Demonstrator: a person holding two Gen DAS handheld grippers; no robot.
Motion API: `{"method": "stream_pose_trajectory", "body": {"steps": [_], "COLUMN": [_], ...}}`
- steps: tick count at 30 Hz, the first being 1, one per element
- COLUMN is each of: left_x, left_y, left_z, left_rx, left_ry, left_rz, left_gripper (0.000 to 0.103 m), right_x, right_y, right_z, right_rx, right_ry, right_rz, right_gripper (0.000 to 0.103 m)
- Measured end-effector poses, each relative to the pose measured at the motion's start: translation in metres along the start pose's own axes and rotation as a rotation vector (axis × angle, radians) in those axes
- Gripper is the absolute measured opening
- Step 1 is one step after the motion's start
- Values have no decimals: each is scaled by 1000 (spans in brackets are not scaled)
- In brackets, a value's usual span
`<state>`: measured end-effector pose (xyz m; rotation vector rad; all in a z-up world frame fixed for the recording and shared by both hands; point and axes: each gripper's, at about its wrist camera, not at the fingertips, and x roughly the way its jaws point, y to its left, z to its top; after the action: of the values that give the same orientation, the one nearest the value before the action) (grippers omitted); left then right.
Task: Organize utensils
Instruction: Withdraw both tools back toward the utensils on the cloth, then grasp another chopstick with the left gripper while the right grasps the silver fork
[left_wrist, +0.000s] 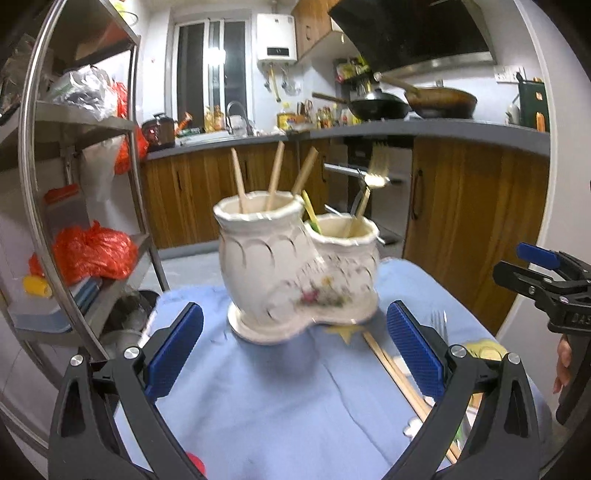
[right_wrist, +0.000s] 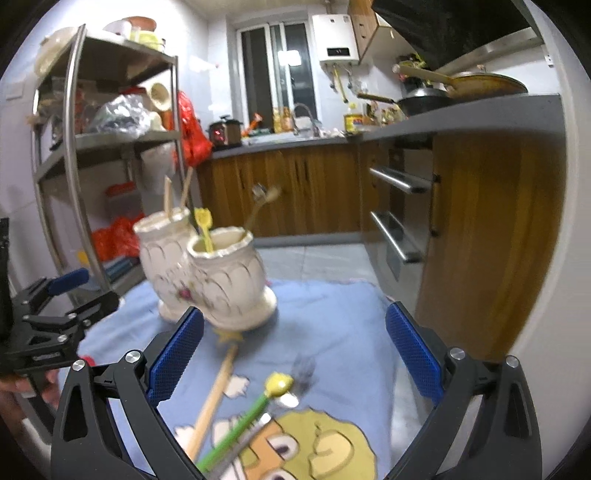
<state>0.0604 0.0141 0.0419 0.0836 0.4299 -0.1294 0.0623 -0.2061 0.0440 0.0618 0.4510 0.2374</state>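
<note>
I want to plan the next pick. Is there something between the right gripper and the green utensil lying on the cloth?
Nothing visible blocks it. The right gripper is open, and the green utensil lies on the blue cloth between its fingers, beside a wooden stick.

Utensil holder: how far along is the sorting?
Done: chopsticks in the ceramic holder's taller cup, a fork in the shorter. In hand: nothing; left gripper and right gripper are open. Left: wooden chopsticks and green-handled spoon on the cloth.
</note>
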Motion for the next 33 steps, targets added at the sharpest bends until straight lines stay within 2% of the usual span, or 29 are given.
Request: {"method": "stream_pose_trajectory", "body": {"steps": [7,15,22,24,26,27,29,31,33], "left_x": [13,34,44,46,47,49,52,55,59], "left_y": [-21,-44,-49,-53,-57,-58,-62,-66,-67], "left_z": [-22,-37,-40,-41,-43,-43,-45,-48,-52], "left_rx": [60,139,82,83,82,79,73,82,87], "left_ry": [118,237,313,330,350,360,390,419,443], "left_rz": [-50,-66,-135,-137,-140,-145,-157,-148,-129], "left_gripper": [98,98,97,97,93,87,80,69,65], "right_x": [14,33,48,53,60,64,72,79,84], "right_y": [-16,-17,-27,-26,-24,-24,-25,-27,-26], "right_z": [-25,-36,-37,-36,-35,-35,-35,-34,-33], "right_rx": [36,12,45,47,46,50,69,95,98], "right_ry": [160,248,298,312,335,347,371,390,404], "right_rz": [-20,-41,-22,1,11,22,46,73,81], "right_gripper": [98,98,95,85,67,63,49,40,32]}}
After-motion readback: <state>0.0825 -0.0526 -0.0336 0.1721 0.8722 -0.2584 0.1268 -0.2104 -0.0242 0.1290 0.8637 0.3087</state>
